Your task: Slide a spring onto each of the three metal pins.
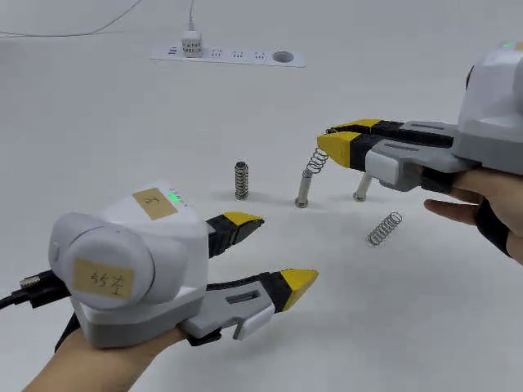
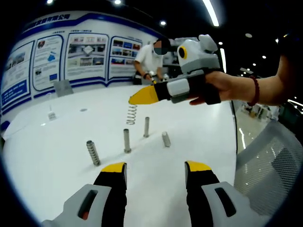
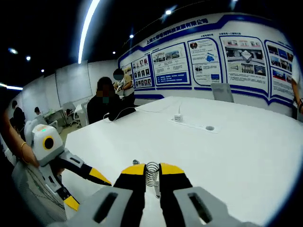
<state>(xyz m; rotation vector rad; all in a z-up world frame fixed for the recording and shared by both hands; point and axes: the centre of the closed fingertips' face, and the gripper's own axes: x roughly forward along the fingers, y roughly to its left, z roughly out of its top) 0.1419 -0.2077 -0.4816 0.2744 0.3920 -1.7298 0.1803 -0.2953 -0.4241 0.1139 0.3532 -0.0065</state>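
Right gripper (image 1: 328, 140): clamps thin coiled steel spring (image 1: 316, 161) at middle metal pin (image 1: 303, 189) top
Left gripper (image 1: 279, 248): jaws apart (nothing held)
Left metal pin (image 1: 241, 165): carries fitted spring (image 1: 241, 181)

Three pins stand in a row mid-table (image 1: 122, 122). The left pin (image 1: 241, 194) carries a spring (image 1: 241, 178). A second spring (image 1: 316, 161), held in the right gripper (image 1: 327, 140), hangs just above the middle pin (image 1: 303, 193). A third spring (image 1: 385, 229) lies in front of the right pin (image 1: 362, 190). The left gripper (image 1: 286, 247) is nearer, front left. A power strip (image 1: 229, 55) lies far behind.
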